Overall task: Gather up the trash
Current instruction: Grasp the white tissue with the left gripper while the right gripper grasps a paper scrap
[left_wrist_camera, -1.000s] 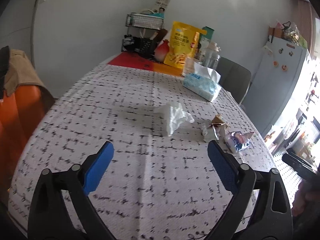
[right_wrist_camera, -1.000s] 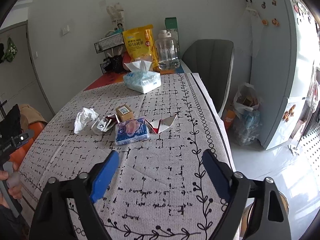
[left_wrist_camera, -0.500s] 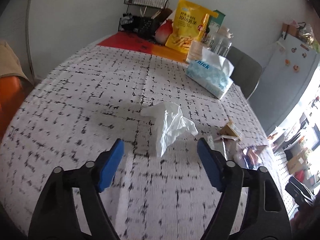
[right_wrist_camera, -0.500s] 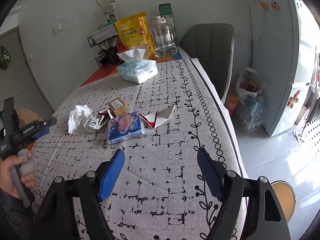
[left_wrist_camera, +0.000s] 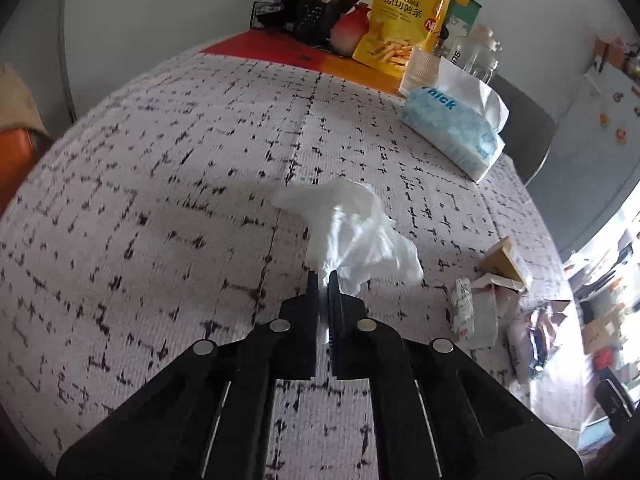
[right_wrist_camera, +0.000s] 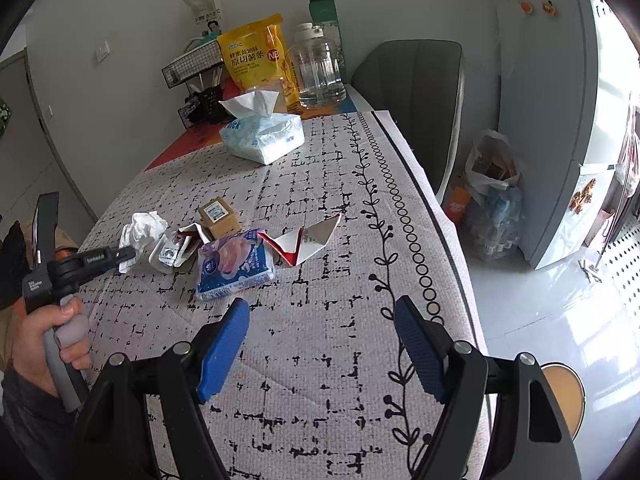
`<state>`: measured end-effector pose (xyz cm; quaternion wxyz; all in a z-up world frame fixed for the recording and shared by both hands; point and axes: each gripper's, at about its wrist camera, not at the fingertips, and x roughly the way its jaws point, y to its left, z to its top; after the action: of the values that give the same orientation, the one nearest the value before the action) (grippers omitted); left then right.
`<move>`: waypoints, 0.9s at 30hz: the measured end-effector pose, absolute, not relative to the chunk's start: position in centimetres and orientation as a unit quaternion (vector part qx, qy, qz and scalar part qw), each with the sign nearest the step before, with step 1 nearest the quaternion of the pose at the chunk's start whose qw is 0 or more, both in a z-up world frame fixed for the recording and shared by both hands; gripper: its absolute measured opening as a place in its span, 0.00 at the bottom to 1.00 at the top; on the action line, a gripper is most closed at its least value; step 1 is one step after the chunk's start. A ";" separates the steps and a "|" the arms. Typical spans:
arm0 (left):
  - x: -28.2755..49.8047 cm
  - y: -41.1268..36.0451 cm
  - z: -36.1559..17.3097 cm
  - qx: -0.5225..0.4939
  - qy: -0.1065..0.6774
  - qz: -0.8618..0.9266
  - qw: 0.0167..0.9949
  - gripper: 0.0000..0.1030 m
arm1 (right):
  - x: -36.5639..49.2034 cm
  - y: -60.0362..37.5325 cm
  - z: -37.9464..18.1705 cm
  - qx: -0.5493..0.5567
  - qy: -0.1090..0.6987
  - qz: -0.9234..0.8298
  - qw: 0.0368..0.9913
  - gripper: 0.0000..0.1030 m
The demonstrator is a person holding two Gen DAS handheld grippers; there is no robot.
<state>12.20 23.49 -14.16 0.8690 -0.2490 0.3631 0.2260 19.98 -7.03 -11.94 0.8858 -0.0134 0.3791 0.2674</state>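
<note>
Left hand-held gripper [left_wrist_camera: 323, 280]: jaws fully together, pinching the near edge of 1 crumpled white tissue [left_wrist_camera: 352, 228], which lies on the tabletop [left_wrist_camera: 160, 208]. In the right wrist view the same gripper comes in from the left, held by a hand [right_wrist_camera: 52, 332], its tip on that tissue at the left end of the trash cluster.

Right hand-held gripper [right_wrist_camera: 320, 344]: jaws wide apart, nothing btwn them, hovering above bare patterned cloth just short of the trash.

Trash on the tabletop, counted from the right wrist view:
- 1 crumpled white tissue (gripped)
- 1 flattened small white carton [right_wrist_camera: 170, 250], touching the tissue's right side
- 1 small brown box [right_wrist_camera: 219, 216] w/ a label on top, just behind the carton
- 1 blue-and-white snack wrapper [right_wrist_camera: 234, 262], nearest the right gripper
- 1 torn red-and-white carton piece [right_wrist_camera: 308, 240], opened flat, touching the wrapper's right edge

That makes 5 pieces, all bunched mid-table, left of the leaf-and-ring border.

Far end of the table, well apart from the trash: 1 blue tissue pack [right_wrist_camera: 262, 136] w/ a sheet sticking up, 1 yellow chip bag [right_wrist_camera: 256, 56], 1 clear plastic jug [right_wrist_camera: 320, 68], 1 green box [right_wrist_camera: 326, 16], 1 black wire rack [right_wrist_camera: 192, 68].

Off the table: 1 grey chair [right_wrist_camera: 416, 92] at the far right edge, 1 plastic bag [right_wrist_camera: 494, 176] on the floor beside it, 1 white fridge [right_wrist_camera: 568, 100] w/ magnets.
</note>
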 end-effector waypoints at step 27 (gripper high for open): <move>0.5 25.0 -11.5 -0.285 0.307 0.254 0.872 0.03 | 19.0 3.2 -11.6 -0.050 0.387 0.353 0.850 0.62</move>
<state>0.45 25.00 -11.45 0.8718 -0.2854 0.3071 0.2536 19.00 3.24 -11.63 0.8504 -0.0503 0.3871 0.3527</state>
